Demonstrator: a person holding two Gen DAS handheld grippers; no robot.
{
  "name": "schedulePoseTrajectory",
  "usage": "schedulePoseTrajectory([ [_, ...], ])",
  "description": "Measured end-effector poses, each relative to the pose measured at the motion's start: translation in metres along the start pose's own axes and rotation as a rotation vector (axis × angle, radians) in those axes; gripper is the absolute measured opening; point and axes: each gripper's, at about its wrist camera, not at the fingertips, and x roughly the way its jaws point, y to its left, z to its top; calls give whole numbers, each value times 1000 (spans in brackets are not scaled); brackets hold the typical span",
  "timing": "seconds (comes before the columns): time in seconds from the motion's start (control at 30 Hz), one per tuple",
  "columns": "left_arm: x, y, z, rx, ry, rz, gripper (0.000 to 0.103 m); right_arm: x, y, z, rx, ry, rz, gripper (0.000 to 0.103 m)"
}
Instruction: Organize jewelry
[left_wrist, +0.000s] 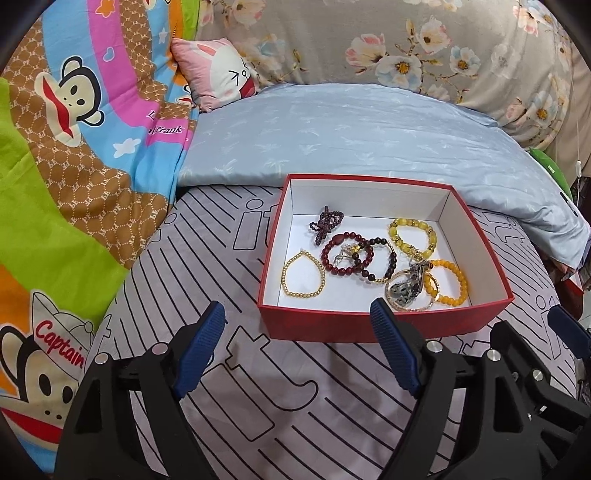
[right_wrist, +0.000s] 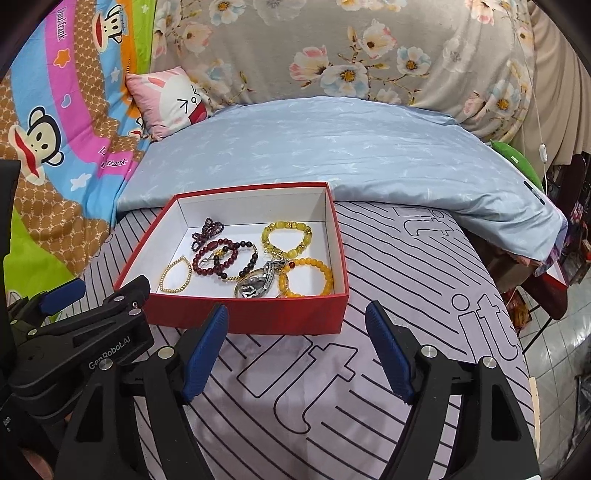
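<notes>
A red box (left_wrist: 332, 326) with a white inside sits on the striped sheet; it also shows in the right wrist view (right_wrist: 258, 314). Inside lie several bracelets: a gold bead one (left_wrist: 303, 275), a dark red one (left_wrist: 345, 254), a yellow one (left_wrist: 412, 236), an orange one (left_wrist: 448, 282), a purple bead bunch (left_wrist: 327, 223) and a silver bangle (left_wrist: 404, 291). My left gripper (left_wrist: 297, 345) is open and empty, just short of the box's near wall. My right gripper (right_wrist: 295, 345) is open and empty, at the box's near right corner.
A pale blue folded quilt (left_wrist: 351, 136) lies behind the box. A cartoon monkey blanket (left_wrist: 66, 166) is on the left, with a pink pillow (left_wrist: 218, 77) behind. The bed edge and floor (right_wrist: 554, 369) are at the right.
</notes>
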Motion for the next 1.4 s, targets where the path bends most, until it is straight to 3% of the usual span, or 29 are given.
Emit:
schedulePoseTrajectory([
  [1.4,1,-2,-13,-4,28,-17,77,-2,-3,-13,26,16,10,74],
])
